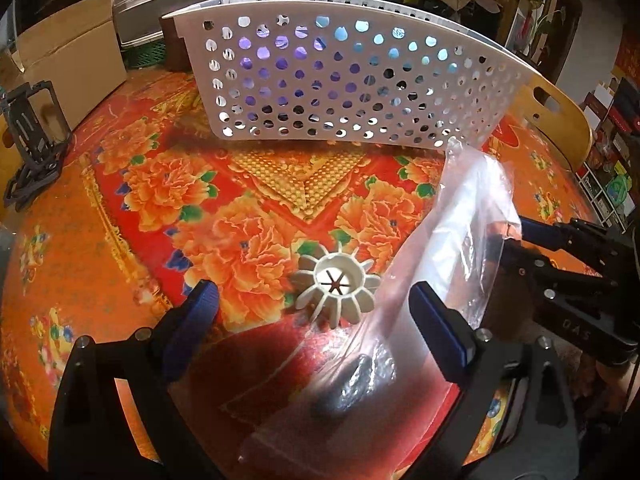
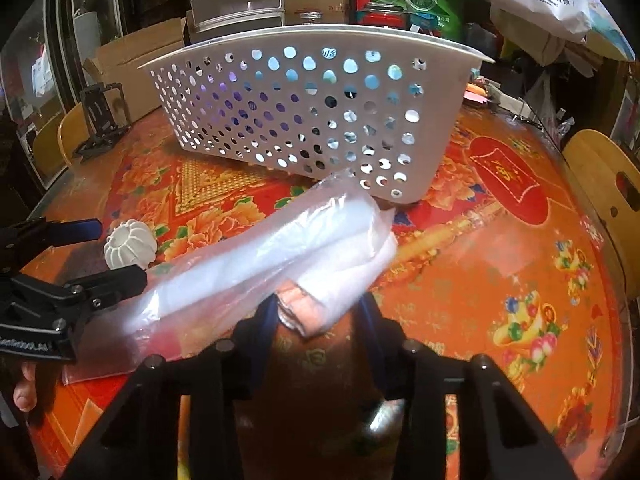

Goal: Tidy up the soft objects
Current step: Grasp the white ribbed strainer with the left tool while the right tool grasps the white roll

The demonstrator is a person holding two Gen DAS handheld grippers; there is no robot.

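clear crinkly plastic bag holding white padding (image 2: 272,252) lies toward the near edge of the red floral table (image 2: 480,280), in front of the white perforated plastic basket (image 2: 320,112). the right gripper (image 2: 318,312) pinches its end; the left gripper (image 1: 316,304) hangs spread (nothing held). best to clamp firmly, support the slack, and lift over the rim.

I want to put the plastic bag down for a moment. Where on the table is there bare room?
Free: the floral tablecloth right of the plastic bag, between the white basket and the wooden chair back; also the strip between the basket and the ribbed white ball. Crowded: the near left, around ball, bag and left gripper.
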